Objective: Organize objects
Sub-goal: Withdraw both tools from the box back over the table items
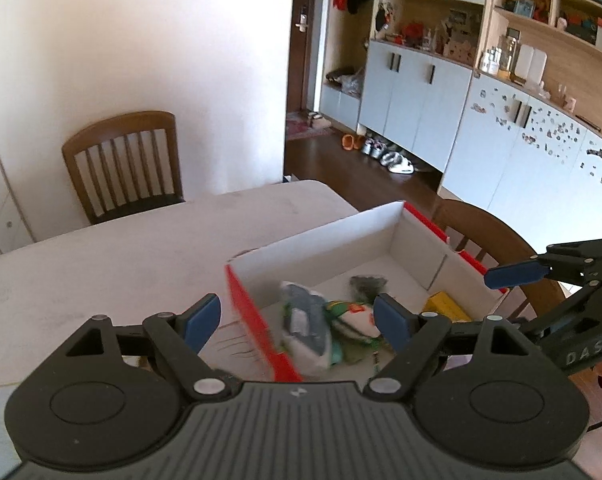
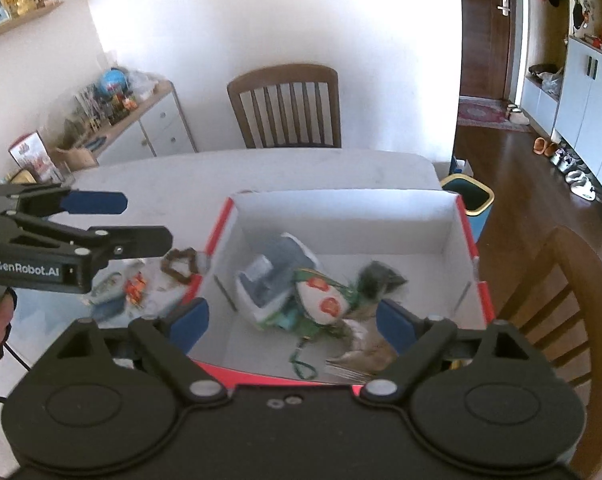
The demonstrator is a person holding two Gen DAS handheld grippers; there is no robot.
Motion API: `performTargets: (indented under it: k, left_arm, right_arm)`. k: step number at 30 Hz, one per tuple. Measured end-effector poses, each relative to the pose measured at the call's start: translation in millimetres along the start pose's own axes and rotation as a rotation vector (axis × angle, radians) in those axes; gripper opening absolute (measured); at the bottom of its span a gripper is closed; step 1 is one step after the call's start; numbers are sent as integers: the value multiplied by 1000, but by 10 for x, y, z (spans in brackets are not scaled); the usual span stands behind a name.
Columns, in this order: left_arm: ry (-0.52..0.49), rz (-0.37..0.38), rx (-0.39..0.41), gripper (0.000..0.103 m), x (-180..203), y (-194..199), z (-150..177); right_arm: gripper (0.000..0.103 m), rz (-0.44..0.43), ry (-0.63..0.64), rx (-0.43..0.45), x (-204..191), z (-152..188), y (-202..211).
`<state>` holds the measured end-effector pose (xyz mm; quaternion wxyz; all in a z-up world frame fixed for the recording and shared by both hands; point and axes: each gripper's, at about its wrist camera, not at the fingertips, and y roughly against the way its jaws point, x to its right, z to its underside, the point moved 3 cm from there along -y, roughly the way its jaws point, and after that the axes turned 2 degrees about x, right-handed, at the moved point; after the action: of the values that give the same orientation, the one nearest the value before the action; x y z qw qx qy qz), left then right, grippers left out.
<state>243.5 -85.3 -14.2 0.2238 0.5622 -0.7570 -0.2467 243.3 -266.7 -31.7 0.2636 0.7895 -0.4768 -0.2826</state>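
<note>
Box [image 2: 343, 216]: brown ring [image 2: 179, 266] only in right view.

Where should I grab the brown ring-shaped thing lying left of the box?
Take the brown ring on one side of its loop, from above with the left gripper, one finger through the open centre. It seems to lie flat on the table, just outside the box.

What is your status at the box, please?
Left gripper open, empty. Right gripper open, empty, over box. Packets already in box; brown ring and small items left on table. Nothing blocking.
</note>
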Motion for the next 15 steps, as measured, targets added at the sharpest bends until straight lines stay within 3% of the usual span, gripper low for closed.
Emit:
performTargets:
  k: [8, 15]
  left_arm:
    - [28, 0, 21, 85, -396, 261, 180]
    - [66, 4, 23, 95, -768, 410, 352]
  right_arm:
    - [97, -21, -68, 52, -352, -6, 23]
    - [99, -19, -73, 57, -736, 17, -54]
